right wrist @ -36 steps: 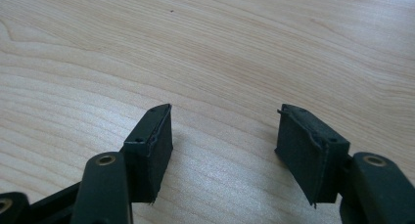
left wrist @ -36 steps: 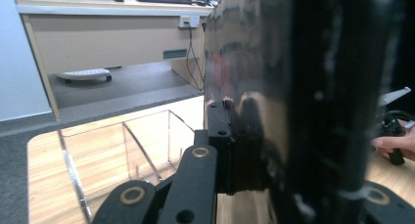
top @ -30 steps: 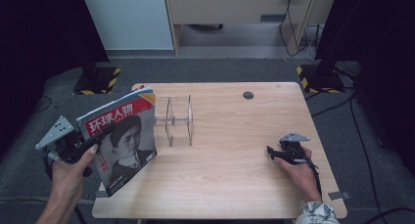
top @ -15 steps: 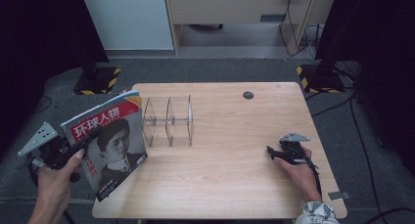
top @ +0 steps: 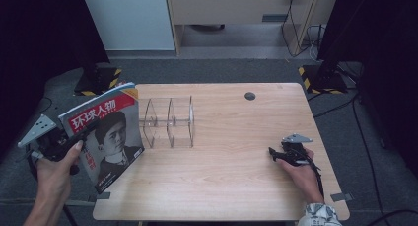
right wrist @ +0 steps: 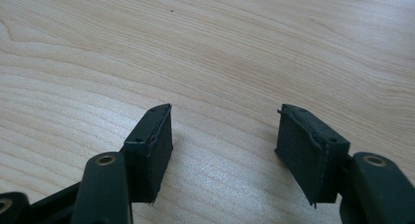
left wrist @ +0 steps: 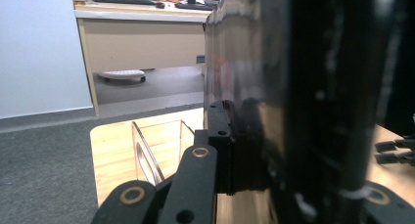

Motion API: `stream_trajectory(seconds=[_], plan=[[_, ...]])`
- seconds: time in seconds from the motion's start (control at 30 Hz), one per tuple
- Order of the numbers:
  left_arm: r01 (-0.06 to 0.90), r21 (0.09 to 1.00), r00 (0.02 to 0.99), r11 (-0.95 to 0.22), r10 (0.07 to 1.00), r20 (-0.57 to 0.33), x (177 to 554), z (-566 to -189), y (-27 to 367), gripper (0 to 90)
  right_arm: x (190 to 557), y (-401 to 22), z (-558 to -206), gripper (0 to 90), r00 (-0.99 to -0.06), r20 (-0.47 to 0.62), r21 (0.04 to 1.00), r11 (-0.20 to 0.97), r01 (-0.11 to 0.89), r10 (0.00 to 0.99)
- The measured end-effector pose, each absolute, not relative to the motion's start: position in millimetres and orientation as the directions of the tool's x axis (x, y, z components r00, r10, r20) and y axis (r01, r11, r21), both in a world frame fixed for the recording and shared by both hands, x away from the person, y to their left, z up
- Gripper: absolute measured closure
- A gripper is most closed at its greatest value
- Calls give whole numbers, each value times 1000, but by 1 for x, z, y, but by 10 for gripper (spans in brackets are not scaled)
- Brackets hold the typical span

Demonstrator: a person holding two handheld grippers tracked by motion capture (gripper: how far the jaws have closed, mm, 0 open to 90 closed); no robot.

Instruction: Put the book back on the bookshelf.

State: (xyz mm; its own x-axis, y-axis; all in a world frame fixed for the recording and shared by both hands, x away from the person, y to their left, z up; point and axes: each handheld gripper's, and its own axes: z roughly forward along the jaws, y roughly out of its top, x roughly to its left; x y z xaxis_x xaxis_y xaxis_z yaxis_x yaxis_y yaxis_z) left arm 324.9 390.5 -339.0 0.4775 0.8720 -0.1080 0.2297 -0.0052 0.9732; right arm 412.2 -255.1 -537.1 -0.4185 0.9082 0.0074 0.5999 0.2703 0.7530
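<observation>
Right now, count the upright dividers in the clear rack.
3, as far as the high view shows: in the clear rack, one stands at its left end beside the magazine, one mid-rack, one at its right end. Transparency may hide more.

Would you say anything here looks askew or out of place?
Only mildly: the magazine is tilted, clamped in the left gripper and hanging past the table's left edge rather than sitting in the clear rack. The right gripper rests open on the table. Nothing looks spilled or damaged.
</observation>
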Motion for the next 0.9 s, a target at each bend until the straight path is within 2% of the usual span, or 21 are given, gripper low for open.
stream_trajectory(seconds=[0.4, 0.9], plan=[[229, 973, 438, -35, 896, -71, 367, -343, 378, 866, 412, -255, -537, 382, -419, 8, 753, 270, 600, 908], [198, 980, 377, 6, 923, -82, 395, -353, 383, 866, 412, -255, -537, 381, -419, 8, 753, 270, 600, 908]])
